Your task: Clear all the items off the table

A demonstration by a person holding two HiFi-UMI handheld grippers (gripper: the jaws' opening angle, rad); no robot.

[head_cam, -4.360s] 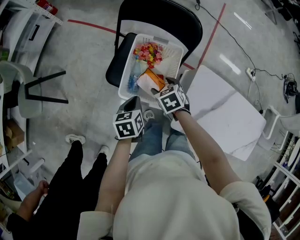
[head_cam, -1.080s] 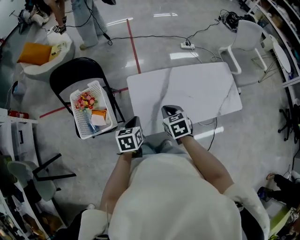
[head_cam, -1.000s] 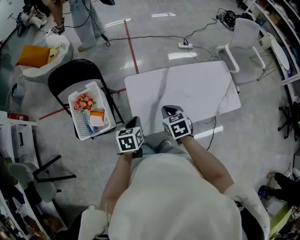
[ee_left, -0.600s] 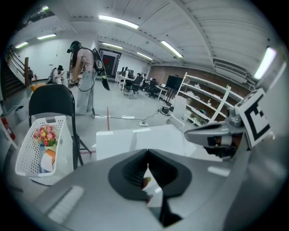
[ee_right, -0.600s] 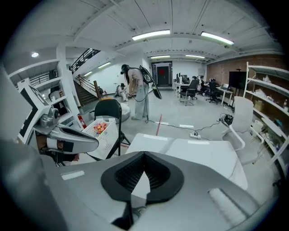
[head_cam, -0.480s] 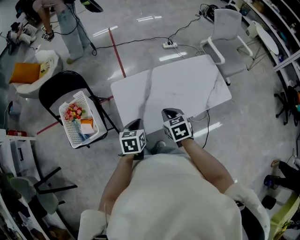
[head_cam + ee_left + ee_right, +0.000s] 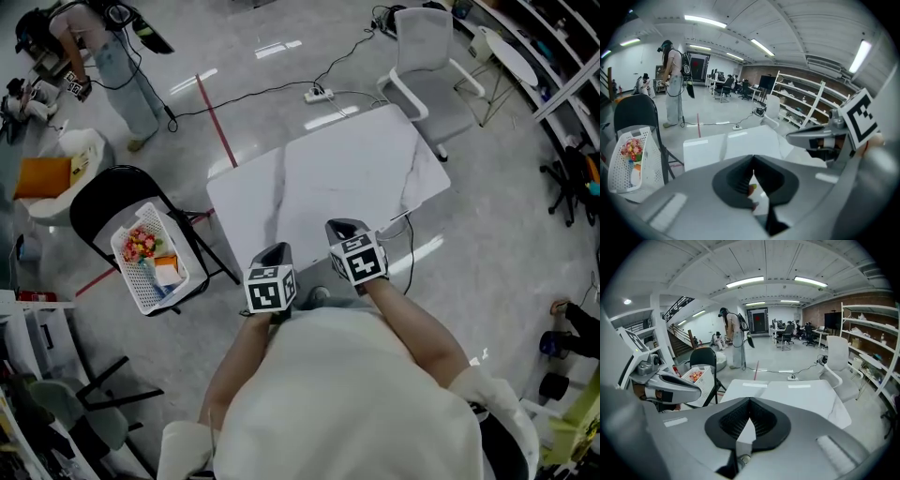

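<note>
White marble table (image 7: 319,173); the items (image 7: 142,246) lie in the basket (image 7: 119,267) on a black chair (image 7: 98,192) at nine o'clock. Left gripper (image 7: 277,251) and right gripper (image 7: 343,227), at six o'clock, have jaws pressed together, empty.

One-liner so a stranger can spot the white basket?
Find the white marble-look table. Left of it in the head view stands a black chair. The basket sits on its seat: white, slotted, unlike the white tub on the floor.

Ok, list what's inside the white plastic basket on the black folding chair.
The white plastic basket holds a red-and-yellow pack, an orange packet and a white item. Anything beneath them is covered.
</note>
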